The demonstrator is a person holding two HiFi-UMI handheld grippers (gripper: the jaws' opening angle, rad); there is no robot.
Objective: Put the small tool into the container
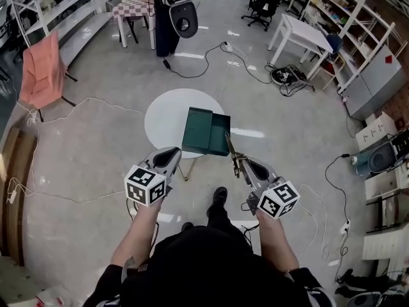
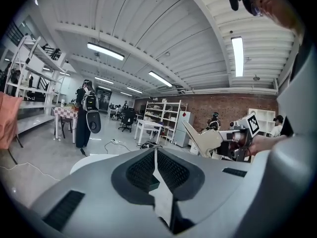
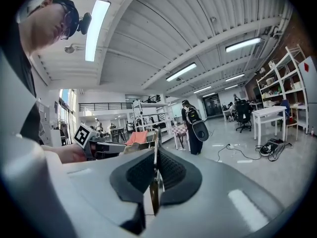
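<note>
We see the small tool [image 1: 232, 152] pinched in the right hand-held gripper [image 1: 240, 165]. It's a thin brass-coloured piece sticking out past the jaw tips. In the right gripper view the tool [image 3: 155, 185] sits upright in the seam of that hand-held gripper [image 3: 155, 168], with the jaws clamped on it from both sides.

In the head view the tool's far tip overlaps the right edge of the container [image 1: 203, 129]. We can't tell its height above it. The rest of the tool is off the container, on the side nearer the person.

The container is dark green, open, and shows as two shallow rectangular sections side by side. It sits on the round white bench [image 1: 161, 115], toward the near right of the top.

The left hand-held gripper [image 1: 170, 153] is held at the bench's near edge, just left of the container and not touching it. In the left gripper view its jaws [image 2: 156, 163] are pressed together with nothing between them. The same view shows the right hand-held gripper's marker cube [image 2: 252, 124] off to the right.

Further out, we see cables [image 1: 211, 59] trailing across the glossy floor [image 1: 96, 158], a chair with a pink cloth [image 1: 41, 69] at left, and a person with a backpack [image 1: 174, 8] standing beyond the bench.
</note>
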